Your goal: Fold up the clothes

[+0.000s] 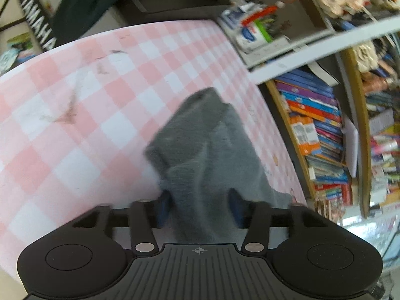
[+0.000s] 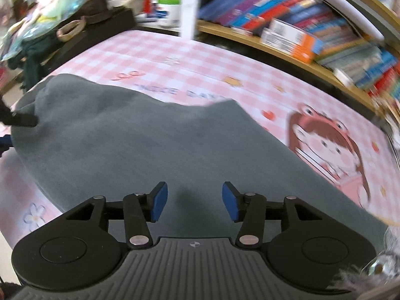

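Observation:
A grey garment (image 2: pixel 130 140) lies on the pink checked table cover (image 2: pixel 225 65). In the left wrist view the grey garment (image 1: pixel 200 145) is bunched and runs between the blue pads of my left gripper (image 1: pixel 200 205), whose jaws stand apart with cloth between them, not pinched. My right gripper (image 2: pixel 195 200) is open and empty, hovering just above the garment's near part. At the left edge of the right wrist view the left gripper's dark fingers (image 2: pixel 22 120) touch the garment's far corner.
A bookshelf (image 2: pixel 312 25) full of books runs along the right and far side of the table. Clutter, bottles and a dark green cloth (image 2: pixel 32 57) lie at the far left. A black Yamaha case (image 1: pixel 37 25) stands beyond the table in the left wrist view.

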Demonstrator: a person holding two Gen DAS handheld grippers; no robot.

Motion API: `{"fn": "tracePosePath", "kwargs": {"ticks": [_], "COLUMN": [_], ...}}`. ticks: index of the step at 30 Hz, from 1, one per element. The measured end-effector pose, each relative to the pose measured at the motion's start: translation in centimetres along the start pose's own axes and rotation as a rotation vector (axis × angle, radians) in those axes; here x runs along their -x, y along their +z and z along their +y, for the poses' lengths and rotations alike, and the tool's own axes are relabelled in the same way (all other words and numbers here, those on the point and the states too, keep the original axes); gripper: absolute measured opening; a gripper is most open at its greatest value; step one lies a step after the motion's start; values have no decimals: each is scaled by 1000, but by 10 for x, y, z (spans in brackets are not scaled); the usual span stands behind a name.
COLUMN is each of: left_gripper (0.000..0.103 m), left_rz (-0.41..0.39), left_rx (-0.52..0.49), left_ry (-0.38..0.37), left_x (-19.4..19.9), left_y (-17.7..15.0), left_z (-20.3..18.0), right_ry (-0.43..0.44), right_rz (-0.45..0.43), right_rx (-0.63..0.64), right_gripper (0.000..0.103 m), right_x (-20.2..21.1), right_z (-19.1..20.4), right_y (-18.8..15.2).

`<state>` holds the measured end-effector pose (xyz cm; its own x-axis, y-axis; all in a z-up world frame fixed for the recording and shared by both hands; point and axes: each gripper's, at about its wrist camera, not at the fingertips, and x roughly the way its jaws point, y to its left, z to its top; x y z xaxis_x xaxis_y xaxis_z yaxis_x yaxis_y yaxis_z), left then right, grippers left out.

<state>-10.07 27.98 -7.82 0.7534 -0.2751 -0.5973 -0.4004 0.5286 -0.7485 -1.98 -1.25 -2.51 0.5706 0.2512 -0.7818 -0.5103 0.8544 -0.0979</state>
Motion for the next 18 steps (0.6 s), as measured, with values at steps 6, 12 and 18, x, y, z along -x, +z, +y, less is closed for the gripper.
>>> {"fn": "tracePosePath", "kwargs": {"ticks": [6,12,18], "left_gripper": [94,93,59], "left_rz": [-9,-22,-41], "left_rx": [-69,21,96], "left_ry": [14,-23,-3], "left_x": [-7,-5,-5], "left_y": [-5,-2,0], "left_z": [-20,-11,-2], "right_ry": [18,9,6], "right_rz": [22,9,-6], "right_rx": [107,129,123], "right_gripper": [51,51,51], "right_x": [-12,-13,-8], "right_z": [37,41,43], "right_y": [-1,-11,-20]}}
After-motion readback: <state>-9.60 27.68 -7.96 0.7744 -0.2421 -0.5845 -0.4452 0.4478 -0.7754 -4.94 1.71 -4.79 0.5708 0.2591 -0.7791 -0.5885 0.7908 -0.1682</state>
